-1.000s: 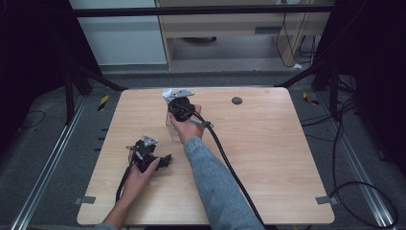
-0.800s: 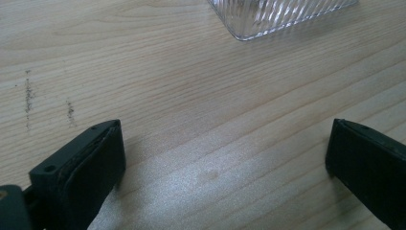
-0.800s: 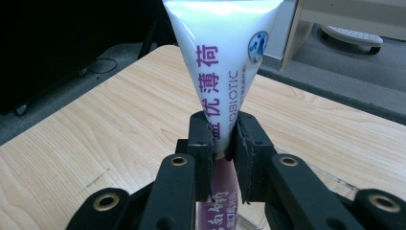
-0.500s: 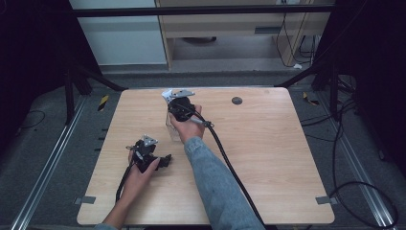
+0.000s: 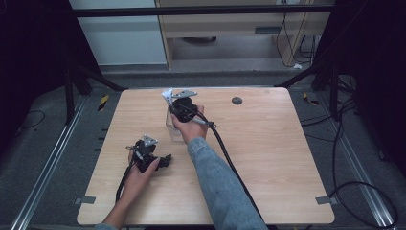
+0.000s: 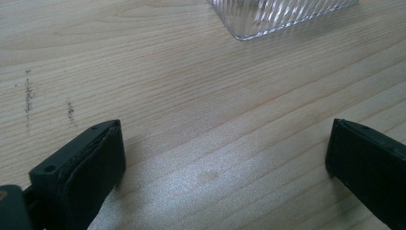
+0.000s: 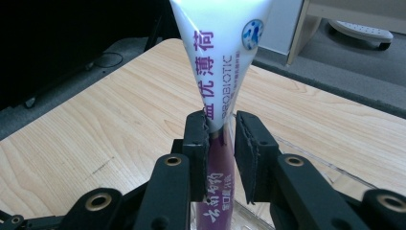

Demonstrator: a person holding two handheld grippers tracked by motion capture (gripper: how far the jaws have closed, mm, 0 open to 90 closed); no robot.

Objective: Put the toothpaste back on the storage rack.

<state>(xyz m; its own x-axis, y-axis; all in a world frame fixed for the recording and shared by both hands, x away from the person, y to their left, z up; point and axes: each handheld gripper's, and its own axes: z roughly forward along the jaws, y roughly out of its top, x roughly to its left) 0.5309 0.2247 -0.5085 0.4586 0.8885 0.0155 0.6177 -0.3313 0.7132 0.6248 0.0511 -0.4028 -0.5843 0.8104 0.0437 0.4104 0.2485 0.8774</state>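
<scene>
While the left gripper [image 5: 152, 159] lies low on the pale wooden bench [image 5: 277, 158] nearest the person, its jaws spread wide and grasping nothing, the work sits farther up with the right gripper [image 5: 178, 106]. Its jaws are clenched on a white and purple toothpaste tube [image 7: 221, 72], gripped near the middle, crimped end up and the purple end pointing down into a clear ribbed glass tumbler [image 5: 173, 125] standing mid-bench. The step looks to be settling the tube into the tumbler; to do it well, I would keep the tube near upright, lower it until its bottom end rests inside, and only then loosen the jaws, so the tall tube neither tips out nor rocks the light glass. The right forearm, in a denim sleeve [image 5: 218, 187], reaches forward across the bench with the hand [image 5: 190, 128] bent over the tumbler. Beyond, a dark round disc [image 5: 236, 100] lies near the far edge
</scene>
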